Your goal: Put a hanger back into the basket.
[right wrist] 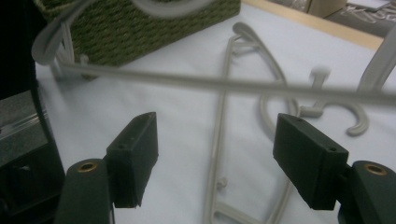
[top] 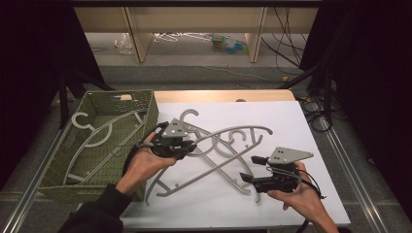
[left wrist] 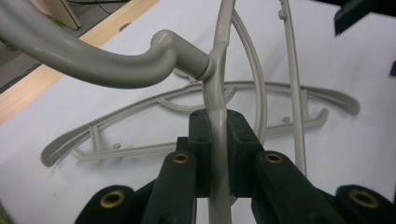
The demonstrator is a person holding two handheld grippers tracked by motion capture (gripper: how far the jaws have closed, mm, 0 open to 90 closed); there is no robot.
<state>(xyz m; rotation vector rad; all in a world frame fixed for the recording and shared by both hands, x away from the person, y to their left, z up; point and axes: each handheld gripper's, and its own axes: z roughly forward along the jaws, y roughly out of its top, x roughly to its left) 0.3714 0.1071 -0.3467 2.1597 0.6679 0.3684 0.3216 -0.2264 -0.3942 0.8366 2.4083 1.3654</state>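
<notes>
hidden/unclear: in the high view the left gripper [top: 187,145] jaws are covered by its grey plate and the hand [top: 145,162], so the clamp point is not readable there; the hangers overlap at table centre, hard to say which bar belongs to which; the right gripper view shows a blurred bar across the top, close to the lens; the lower end of the held hanger is cut off at the bottom edge in the left gripper view
left gripper: jaws closed tight on the held hanger [left wrist: 218,116]; the grey arm runs straight up between the two black pads [left wrist: 200,135]; the clamp sits just below the neck, with the hook curving off to 10 o'clock
held hanger position: in the high view it spans from the gripper down to 7 o'clock, its curved end [top: 155,189] on the white table [top: 291,126], just beside the basket corner
right gripper: [top: 252,170] jaws spread wide, nothing between them; held at 4 o'clock of the hanger pile, jaws pointing to 9 o'clock
loose hangers: [top: 233,141] two or more crossed on the table between the grippers; one lies flat beyond the left jaws [left wrist: 196,100]
basket: green woven basket [top: 145,104] at 9 o'clock of the table; one hanger in basket [top: 102,133] lies inside, its hook toward the far left corner
</notes>
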